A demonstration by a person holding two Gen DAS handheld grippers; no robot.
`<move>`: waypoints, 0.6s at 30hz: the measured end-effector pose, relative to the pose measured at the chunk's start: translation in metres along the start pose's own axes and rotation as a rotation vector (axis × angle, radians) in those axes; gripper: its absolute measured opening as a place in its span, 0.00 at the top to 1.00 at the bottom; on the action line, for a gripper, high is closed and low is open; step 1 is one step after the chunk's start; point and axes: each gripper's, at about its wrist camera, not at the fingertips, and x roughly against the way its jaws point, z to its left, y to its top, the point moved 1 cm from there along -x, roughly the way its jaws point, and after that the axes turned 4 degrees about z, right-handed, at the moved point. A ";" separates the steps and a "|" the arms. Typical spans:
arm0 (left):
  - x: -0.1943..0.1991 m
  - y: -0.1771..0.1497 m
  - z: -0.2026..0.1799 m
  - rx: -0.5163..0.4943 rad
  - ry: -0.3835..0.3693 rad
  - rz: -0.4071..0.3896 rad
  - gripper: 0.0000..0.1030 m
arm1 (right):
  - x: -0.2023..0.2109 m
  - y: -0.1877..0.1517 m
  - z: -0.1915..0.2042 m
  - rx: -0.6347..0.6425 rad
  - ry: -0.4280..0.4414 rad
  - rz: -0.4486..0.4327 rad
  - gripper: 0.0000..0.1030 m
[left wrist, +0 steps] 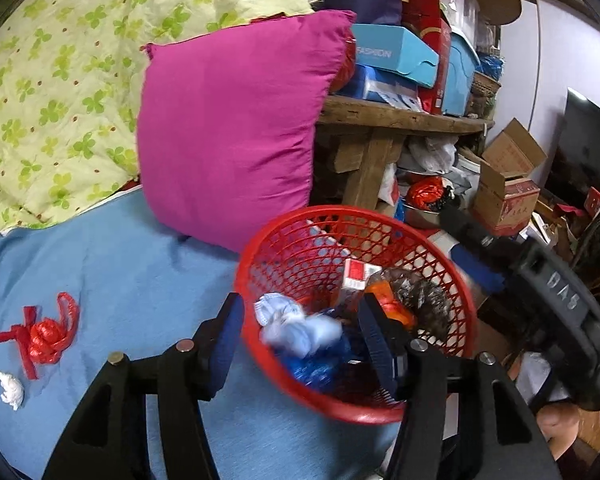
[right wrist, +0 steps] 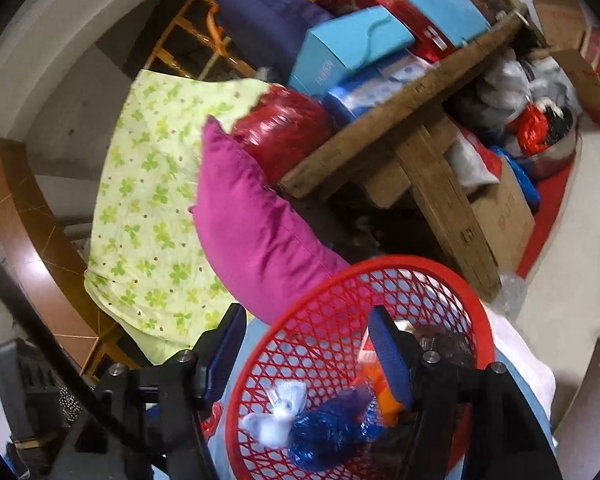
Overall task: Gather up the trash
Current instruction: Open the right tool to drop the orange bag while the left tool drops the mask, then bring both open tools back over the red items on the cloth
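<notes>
On blue bedding [left wrist: 112, 264], red mesh basket [left wrist: 452, 300] holds crumpled wrappers; both grippers empty, parted.

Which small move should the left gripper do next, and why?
Probably swing toward the knotted red plastic strip and the crumpled white tissue, both lying on the blue bedsheet. The left gripper is open and empty over the red mesh plastic basket.

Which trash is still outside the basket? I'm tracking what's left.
The red plastic scrap and white wad on the blue sheet; other pieces are inside the red basket.
</notes>
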 end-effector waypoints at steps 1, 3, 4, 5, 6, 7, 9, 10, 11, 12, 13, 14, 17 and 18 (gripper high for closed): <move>0.002 -0.002 0.004 0.007 0.005 -0.002 0.41 | 0.001 0.000 0.004 0.012 0.006 -0.012 0.34; 0.008 -0.009 0.016 0.024 0.021 -0.006 0.41 | 0.003 -0.003 0.014 0.048 0.013 -0.028 0.34; 0.011 -0.015 0.022 0.032 0.035 -0.006 0.41 | 0.003 -0.004 0.018 0.065 0.011 -0.031 0.34; 0.014 -0.021 0.029 0.041 0.049 -0.006 0.41 | 0.002 -0.006 0.026 0.092 0.012 -0.034 0.34; 0.018 -0.028 0.039 0.058 0.062 -0.002 0.41 | 0.001 -0.009 0.033 0.115 0.020 -0.033 0.34; 0.020 -0.034 0.046 0.073 0.071 0.001 0.41 | 0.000 -0.012 0.040 0.137 0.030 -0.030 0.34; 0.026 -0.052 0.066 0.110 0.095 0.013 0.41 | -0.001 -0.021 0.058 0.192 0.043 -0.031 0.34; 0.029 -0.058 0.073 0.121 0.107 0.018 0.41 | -0.001 -0.024 0.063 0.209 0.049 -0.032 0.34; 0.032 -0.067 0.082 0.133 0.126 0.024 0.41 | -0.001 -0.029 0.073 0.240 0.062 -0.034 0.34; 0.034 -0.075 0.093 0.148 0.147 0.029 0.41 | -0.003 -0.032 0.079 0.256 0.071 -0.032 0.34; 0.039 -0.087 0.107 0.173 0.175 0.039 0.41 | -0.004 -0.038 0.088 0.281 0.085 -0.025 0.34; 0.042 -0.094 0.116 0.191 0.187 0.044 0.41 | -0.006 -0.043 0.095 0.297 0.094 -0.018 0.34; 0.053 -0.122 0.153 0.273 0.247 0.068 0.41 | -0.014 -0.062 0.119 0.355 0.127 0.017 0.34; 0.056 -0.129 0.165 0.297 0.268 0.073 0.41 | -0.017 -0.068 0.126 0.370 0.136 0.029 0.34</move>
